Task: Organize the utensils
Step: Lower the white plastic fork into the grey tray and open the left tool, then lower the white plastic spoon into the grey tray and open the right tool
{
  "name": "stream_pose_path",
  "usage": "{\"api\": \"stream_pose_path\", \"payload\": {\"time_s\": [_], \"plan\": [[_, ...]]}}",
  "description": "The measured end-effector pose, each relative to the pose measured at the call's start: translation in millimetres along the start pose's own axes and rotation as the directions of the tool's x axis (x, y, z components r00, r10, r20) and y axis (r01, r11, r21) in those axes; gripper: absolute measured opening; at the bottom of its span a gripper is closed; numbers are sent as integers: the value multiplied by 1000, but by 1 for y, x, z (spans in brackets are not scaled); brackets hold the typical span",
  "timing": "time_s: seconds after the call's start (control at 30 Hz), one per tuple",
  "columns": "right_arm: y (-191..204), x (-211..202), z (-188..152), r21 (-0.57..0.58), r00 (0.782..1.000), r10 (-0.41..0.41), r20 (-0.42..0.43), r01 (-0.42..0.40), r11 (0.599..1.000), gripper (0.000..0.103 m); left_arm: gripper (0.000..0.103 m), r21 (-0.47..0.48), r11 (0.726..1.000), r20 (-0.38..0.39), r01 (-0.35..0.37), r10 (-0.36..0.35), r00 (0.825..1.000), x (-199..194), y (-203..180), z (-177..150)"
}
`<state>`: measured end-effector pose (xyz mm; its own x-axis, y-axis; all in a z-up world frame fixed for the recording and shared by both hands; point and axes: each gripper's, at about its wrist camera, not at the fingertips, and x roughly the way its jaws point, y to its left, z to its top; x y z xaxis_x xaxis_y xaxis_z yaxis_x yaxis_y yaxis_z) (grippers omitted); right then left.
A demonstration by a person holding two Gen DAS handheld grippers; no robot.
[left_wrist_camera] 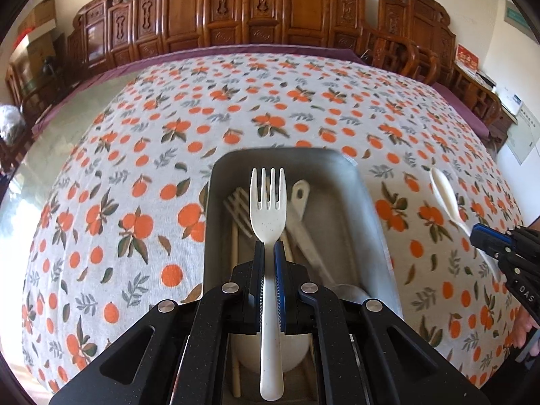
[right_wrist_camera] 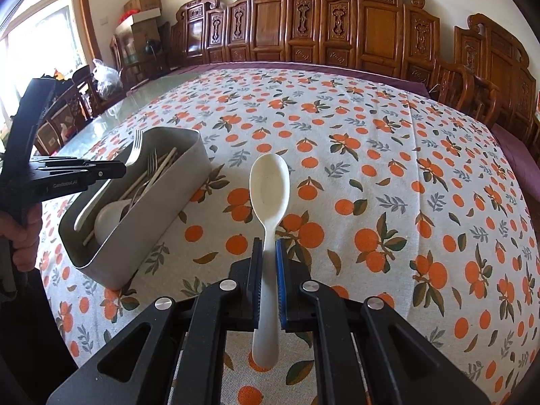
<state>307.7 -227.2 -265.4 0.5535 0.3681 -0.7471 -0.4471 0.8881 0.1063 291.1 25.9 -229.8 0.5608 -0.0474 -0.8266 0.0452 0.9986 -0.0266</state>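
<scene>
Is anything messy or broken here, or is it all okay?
Nothing looks broken or spilled. The only untidy bit is inside the grey tray: forks, chopsticks and a bowl lie jumbled across each other. The left gripper holds a white fork over it; the right gripper holds a white spoon.

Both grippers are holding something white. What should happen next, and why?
Probably the left gripper should lower and release its fork, because it already hangs over the grey bin among other utensils, while the right gripper's spoon is off beside it.
</scene>
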Motion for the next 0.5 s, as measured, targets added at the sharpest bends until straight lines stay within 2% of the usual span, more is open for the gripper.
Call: {"api": "stream_pose_path", "payload": {"time_s": [0.33, 0.5], "plan": [[4, 5, -1, -5, 1000, -1, -9, 1, 1000, 9, 5, -5, 1000, -23, 11, -11, 1000, 13, 1, 1], [7, 3, 0, -1, 1000, 8, -1, -8, 1000, 9, 23, -17, 1000, -18, 19, -20, 1000, 6, 5, 0]]}}
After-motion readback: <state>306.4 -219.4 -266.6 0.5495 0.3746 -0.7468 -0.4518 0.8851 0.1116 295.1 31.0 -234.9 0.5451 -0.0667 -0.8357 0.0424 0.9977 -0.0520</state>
